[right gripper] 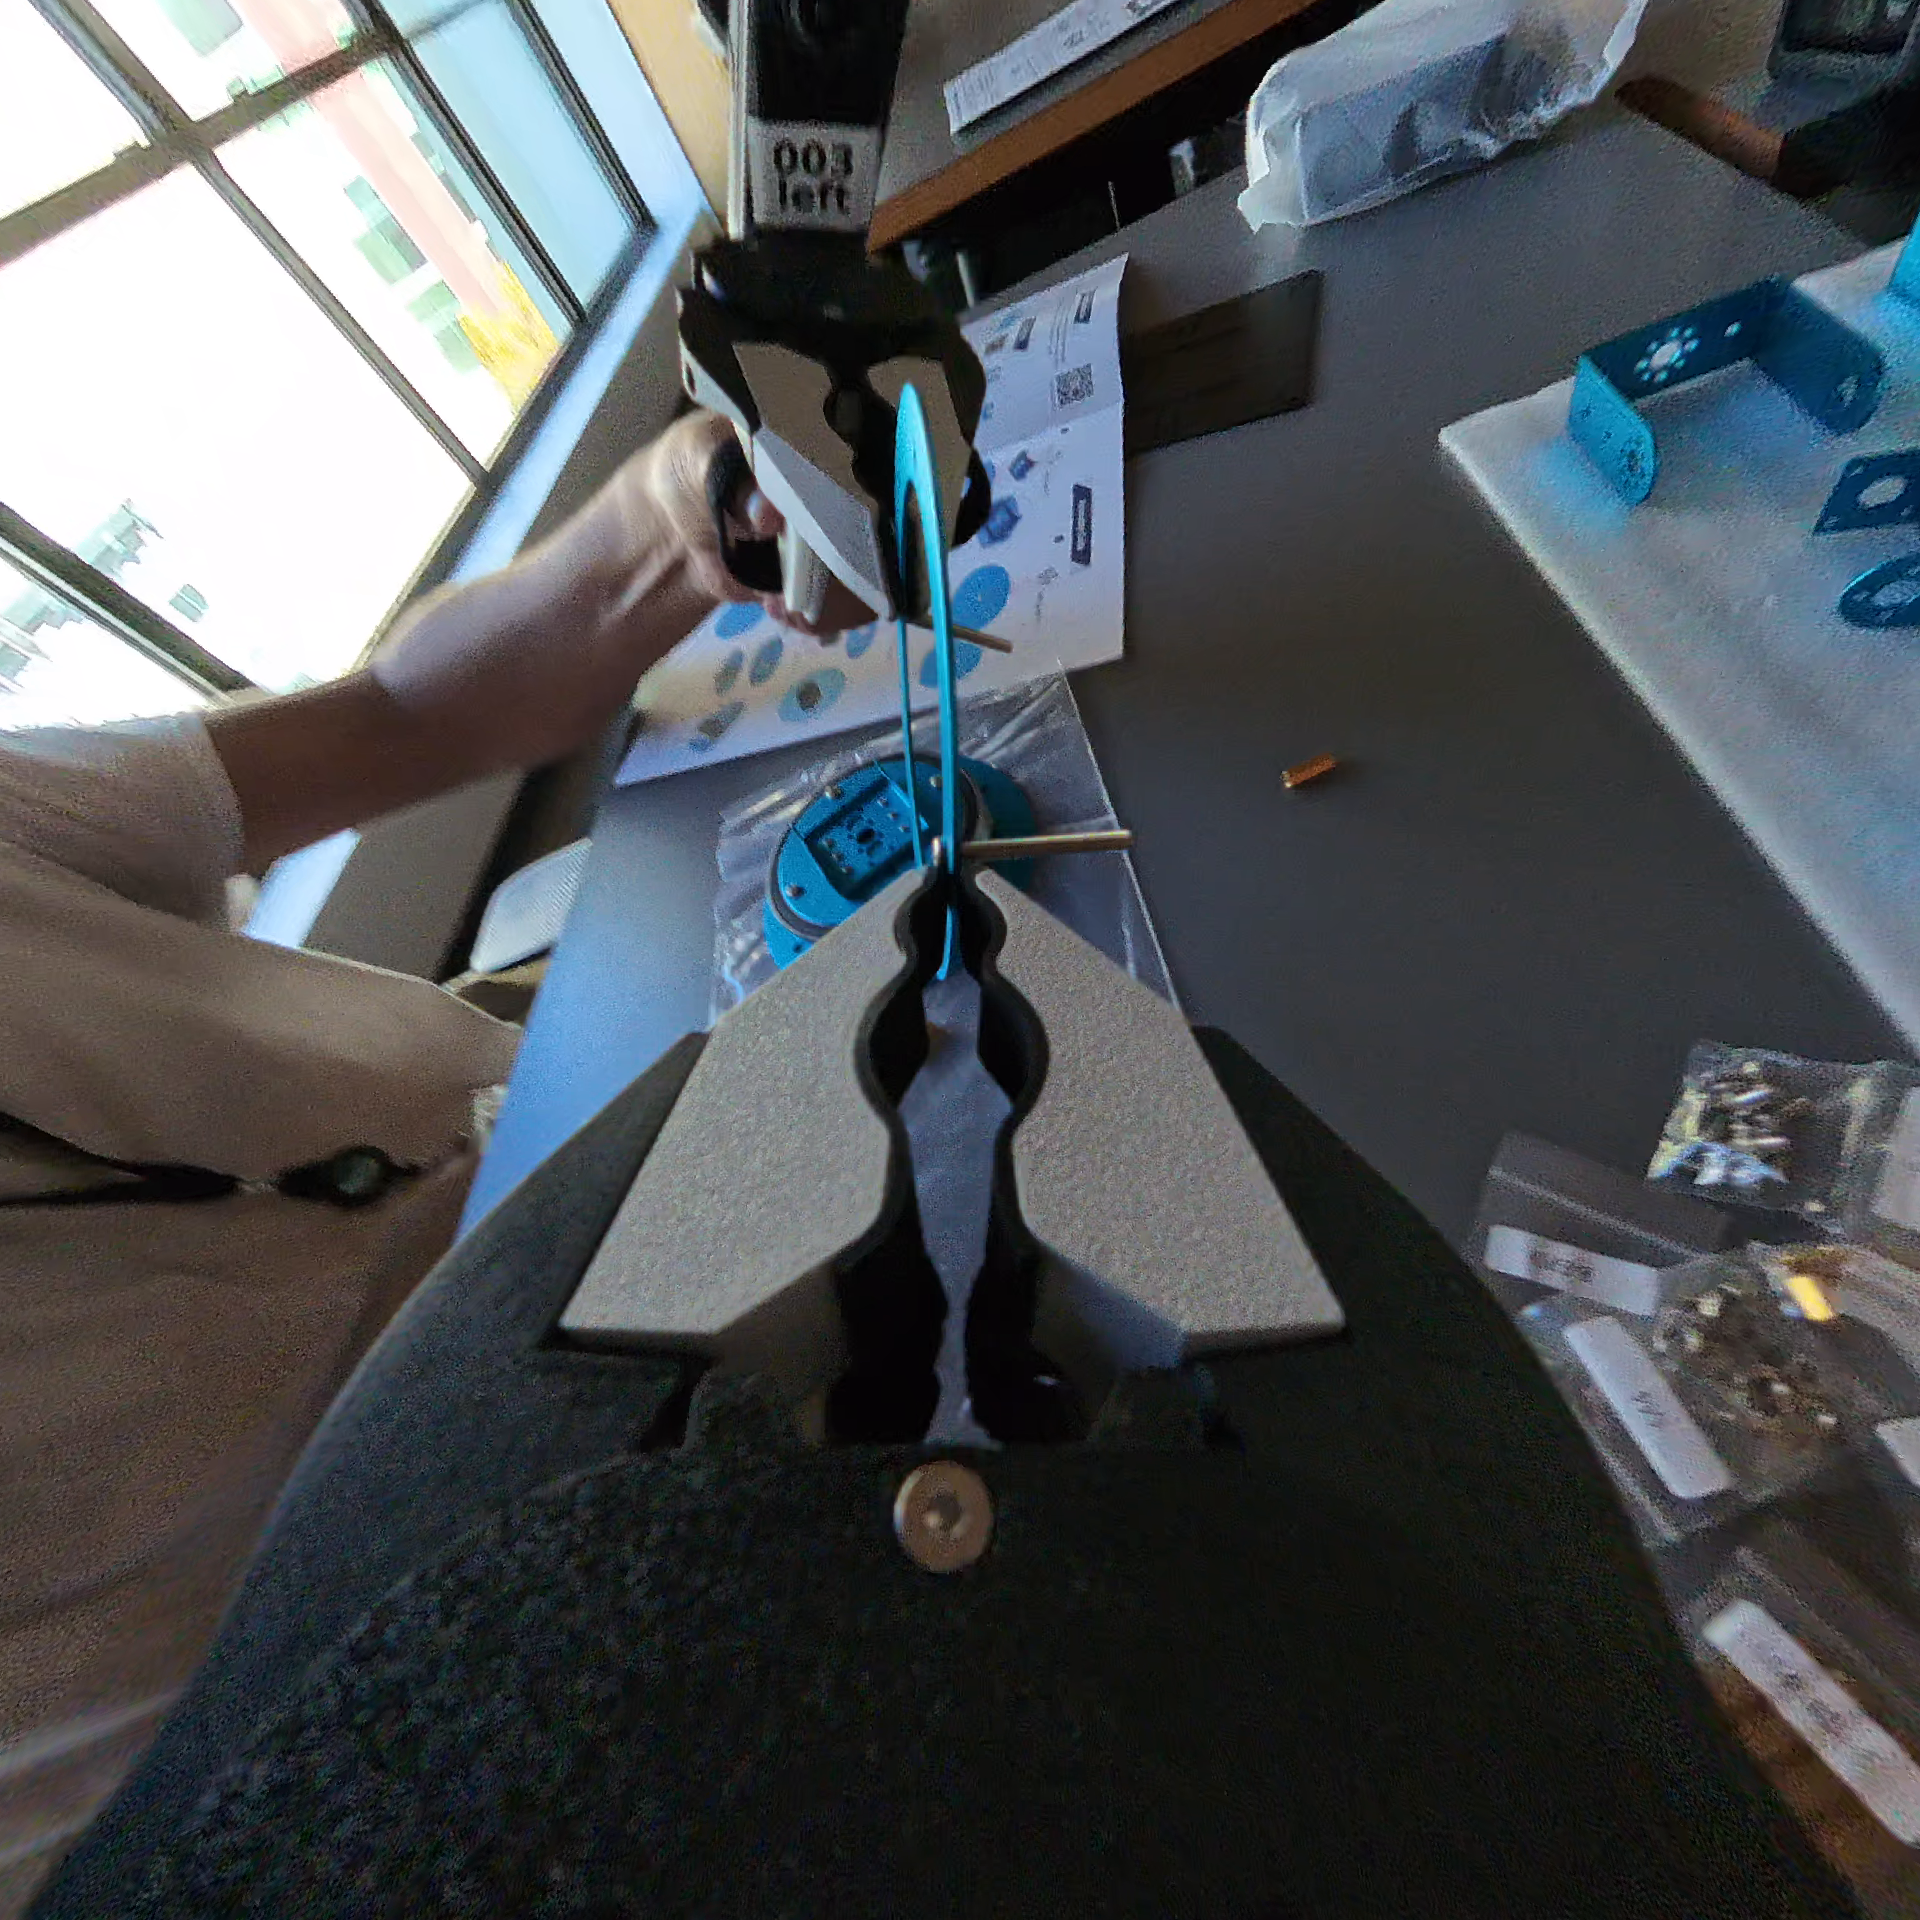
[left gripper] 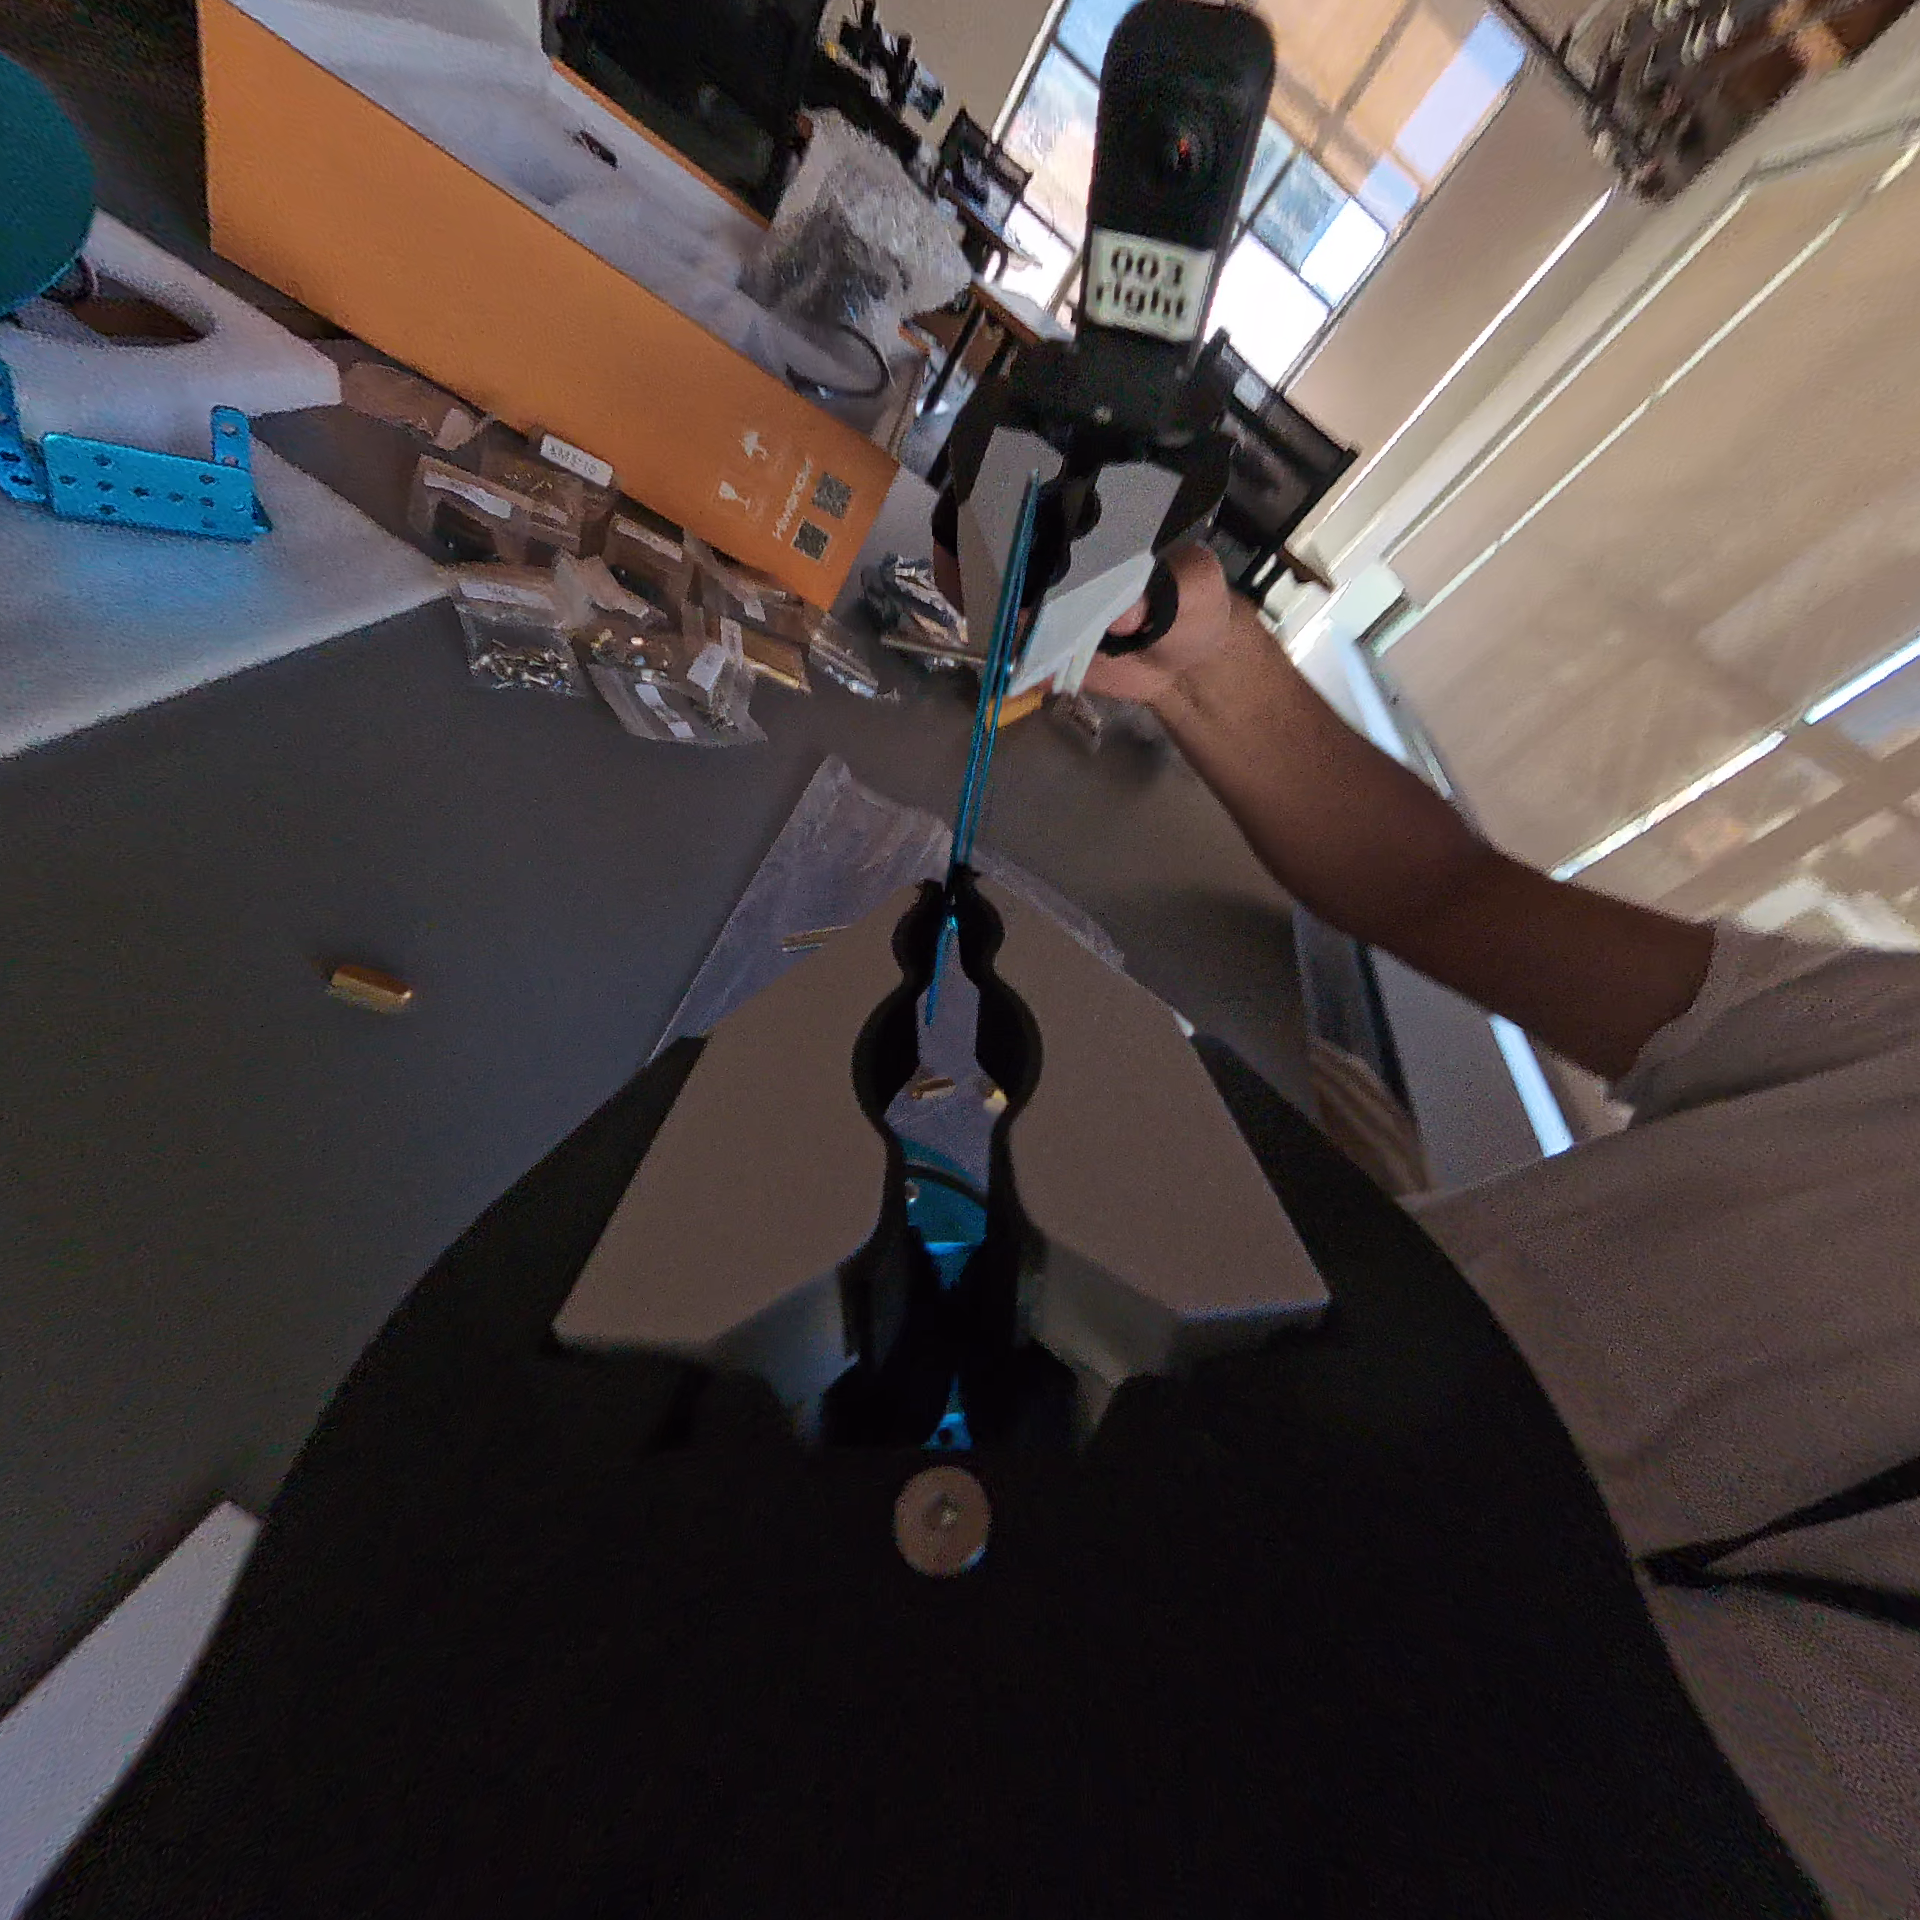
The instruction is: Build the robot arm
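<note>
Both grippers gripped one thin blue ring plate (right gripper: pixel 940 665) edge-on from opposite ends: the left gripper (left gripper: pixel 951 904) pinched its near rim with jaws nearly closed, and the right gripper (right gripper: pixel 948 883) was clamped likewise on the far rim. Its long axis ran straight between them, above a blue round base (right gripper: pixel 831 852) on the grey table (right gripper: pixel 1455 727). Right of the plate, a brass standoff (right gripper: pixel 1307 775) lay apart.

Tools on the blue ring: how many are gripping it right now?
2. The right tool pinches the near edge of the blue ring; the left tool pinches the opposite edge, holding it above the table.
</note>
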Tool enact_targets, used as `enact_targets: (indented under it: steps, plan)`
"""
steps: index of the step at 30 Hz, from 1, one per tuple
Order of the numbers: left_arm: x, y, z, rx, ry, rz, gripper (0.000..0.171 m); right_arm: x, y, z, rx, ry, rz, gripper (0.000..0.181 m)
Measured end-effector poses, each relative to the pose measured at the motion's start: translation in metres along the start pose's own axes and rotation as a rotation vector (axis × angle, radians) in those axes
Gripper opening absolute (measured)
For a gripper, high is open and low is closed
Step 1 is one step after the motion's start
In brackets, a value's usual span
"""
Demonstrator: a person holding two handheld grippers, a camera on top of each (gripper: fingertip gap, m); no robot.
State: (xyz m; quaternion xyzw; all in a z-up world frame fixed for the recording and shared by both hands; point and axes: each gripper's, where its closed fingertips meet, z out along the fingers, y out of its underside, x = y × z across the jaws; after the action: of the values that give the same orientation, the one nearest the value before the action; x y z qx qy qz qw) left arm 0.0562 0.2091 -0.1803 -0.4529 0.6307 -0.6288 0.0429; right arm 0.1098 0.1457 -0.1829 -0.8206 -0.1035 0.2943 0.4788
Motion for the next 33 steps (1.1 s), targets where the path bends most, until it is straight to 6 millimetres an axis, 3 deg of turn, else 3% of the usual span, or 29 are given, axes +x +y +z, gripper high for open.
enact_targets:
  steps: [5, 9, 12, 18, 24, 27, 33]
  plan:
    - [-0.004, 0.025, 0.017, -0.209, -0.157, 0.462, 0.002, -0.001, 0.021, -0.006, -0.092, 0.128, -0.367, 0.000]
    - [-0.012, 0.027, 0.034, -0.286, -0.295, 0.770, 0.002, 0.013, 0.039, -0.014, -0.139, 0.275, -0.595, 0.000]
    - [-0.018, 0.040, 0.048, -0.365, -0.368, 0.973, 0.001, 0.023, 0.061, -0.017, -0.204, 0.397, -0.768, 0.000]
    - [-0.023, 0.062, 0.070, -0.455, -0.451, 1.307, 0.000, 0.027, 0.089, -0.028, -0.274, 0.518, -0.974, 0.000]
    - [-0.018, 0.069, 0.080, -0.494, -0.485, 1.487, 0.001, 0.021, 0.106, -0.033, -0.300, 0.590, -1.027, 0.003]
    - [-0.015, 0.073, 0.082, -0.541, -0.516, 1.600, 0.001, 0.017, 0.125, -0.030, -0.354, 0.508, -0.920, 0.015]
    - [-0.009, 0.080, 0.083, -0.625, -0.528, 1.719, 0.001, 0.004, 0.139, -0.045, -0.361, 0.378, -0.644, 0.034]
